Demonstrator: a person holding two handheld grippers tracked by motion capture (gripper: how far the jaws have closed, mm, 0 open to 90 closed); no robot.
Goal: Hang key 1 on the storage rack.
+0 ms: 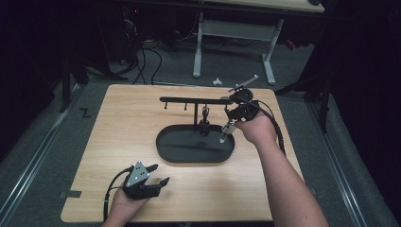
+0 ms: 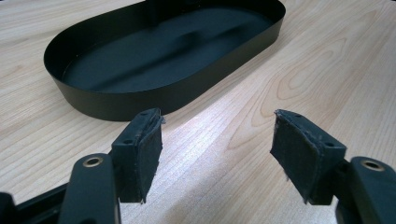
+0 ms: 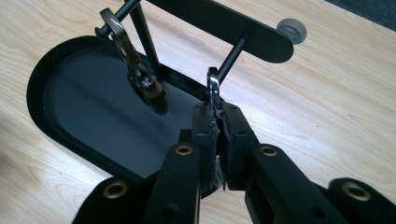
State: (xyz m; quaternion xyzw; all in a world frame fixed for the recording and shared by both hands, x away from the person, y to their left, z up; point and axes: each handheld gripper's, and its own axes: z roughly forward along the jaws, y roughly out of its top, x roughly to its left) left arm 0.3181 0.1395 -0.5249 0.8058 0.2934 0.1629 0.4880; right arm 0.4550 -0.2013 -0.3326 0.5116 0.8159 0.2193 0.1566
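Note:
A black rack point(image 1: 189, 100) with small pegs stands on a post in a black oval tray point(image 1: 170, 153). My right gripper point(image 1: 231, 119) is at the rack's right end. In the right gripper view its jaws point(image 3: 219, 119) are shut on a silver metal clip point(image 3: 213, 83), whose top loop sits around a peg point(image 3: 232, 50) under the bar. A second metal clip point(image 3: 128, 51) hangs from another peg by the post point(image 1: 205, 120). My left gripper point(image 1: 158, 174) rests on the table near the front edge, open with nothing between its pads point(image 2: 217, 149).
The wooden table point(image 1: 127, 123) carries the oval tray point(image 2: 140, 100), which lies just ahead of the left gripper. A small round grey disc point(image 3: 291, 29) lies on the wood beyond the rack's end. A desk frame point(image 1: 234, 33) and cables stand on the floor behind.

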